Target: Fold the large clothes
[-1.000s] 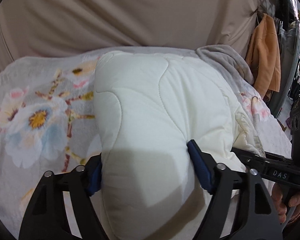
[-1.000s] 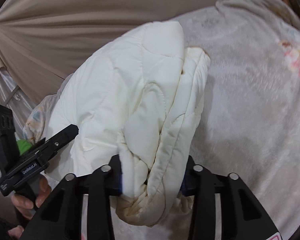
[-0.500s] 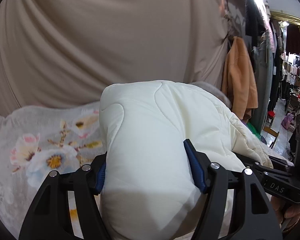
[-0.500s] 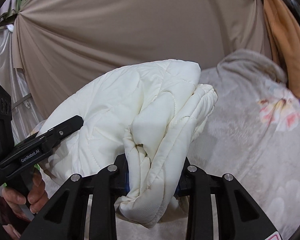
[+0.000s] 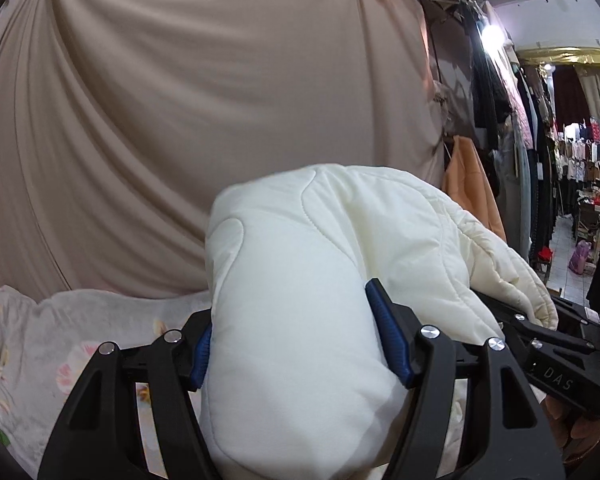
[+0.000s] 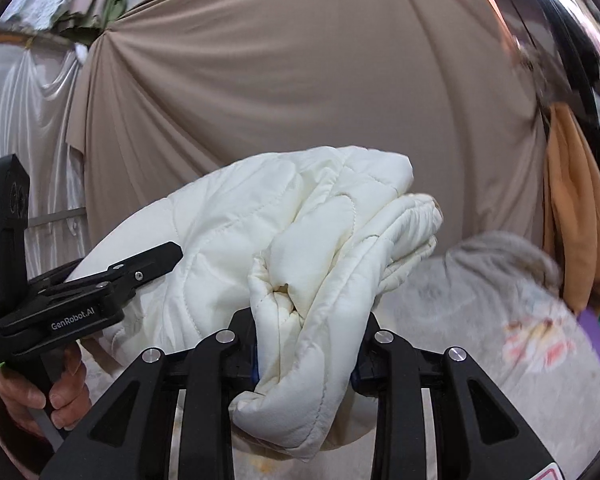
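My left gripper squeezed one fat end of the coat, and my right gripper pinched the other, bunched end. The coat ran sideways from hand to hand – up in the air, above the blanket. Both hands were just as near. Far back hung a curtain.

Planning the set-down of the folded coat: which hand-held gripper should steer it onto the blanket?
Probably left: the left hand-held gripper clamps the cream quilted coat's thick body; the right hand-held gripper pinches only bunched edges.
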`<state>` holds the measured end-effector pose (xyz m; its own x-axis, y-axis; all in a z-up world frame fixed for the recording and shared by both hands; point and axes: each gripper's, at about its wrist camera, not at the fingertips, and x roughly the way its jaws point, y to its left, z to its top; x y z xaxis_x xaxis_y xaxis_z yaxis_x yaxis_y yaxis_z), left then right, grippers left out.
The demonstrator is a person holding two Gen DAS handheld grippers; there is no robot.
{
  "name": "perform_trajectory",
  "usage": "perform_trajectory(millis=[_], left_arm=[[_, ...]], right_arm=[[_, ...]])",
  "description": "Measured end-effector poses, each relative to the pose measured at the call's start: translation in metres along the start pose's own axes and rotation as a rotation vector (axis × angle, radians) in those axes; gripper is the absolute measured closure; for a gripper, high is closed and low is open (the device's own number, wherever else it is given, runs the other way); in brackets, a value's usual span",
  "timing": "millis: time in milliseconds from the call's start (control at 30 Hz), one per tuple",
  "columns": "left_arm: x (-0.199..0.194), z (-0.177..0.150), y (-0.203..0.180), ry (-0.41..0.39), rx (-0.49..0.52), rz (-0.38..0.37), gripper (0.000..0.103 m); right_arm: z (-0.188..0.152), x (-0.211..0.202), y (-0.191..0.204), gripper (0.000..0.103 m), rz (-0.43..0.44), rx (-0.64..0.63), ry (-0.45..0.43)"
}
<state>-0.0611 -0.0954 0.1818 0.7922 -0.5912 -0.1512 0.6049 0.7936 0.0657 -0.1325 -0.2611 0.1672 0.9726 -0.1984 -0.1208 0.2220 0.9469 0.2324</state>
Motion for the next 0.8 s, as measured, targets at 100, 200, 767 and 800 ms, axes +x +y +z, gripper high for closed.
perform_trajectory(millis=[100,200,767,800], left_arm=[[0.000,0.010,0.022,-0.035,-0.001,0.032,0.041],[0.008,0.017,0.049,-0.085,0.004,0.064,0.044],[0.068,-0.188,0.238,0.370,-0.441,0.010,0.012],[0.069,-0.184,0.244,0.366,-0.474,-0.021,0.007]], right_arm=[[0.012,0.022,0.013,0.073,0.046,0.017,0.019],[0.021,0.060,0.020,0.073,0.117,0.055,0.046],[-0.164,0.183,0.023,0.048,0.213,0.190,0.565],[-0.159,0.184,0.019,0.047,0.226,0.215,0.564]])
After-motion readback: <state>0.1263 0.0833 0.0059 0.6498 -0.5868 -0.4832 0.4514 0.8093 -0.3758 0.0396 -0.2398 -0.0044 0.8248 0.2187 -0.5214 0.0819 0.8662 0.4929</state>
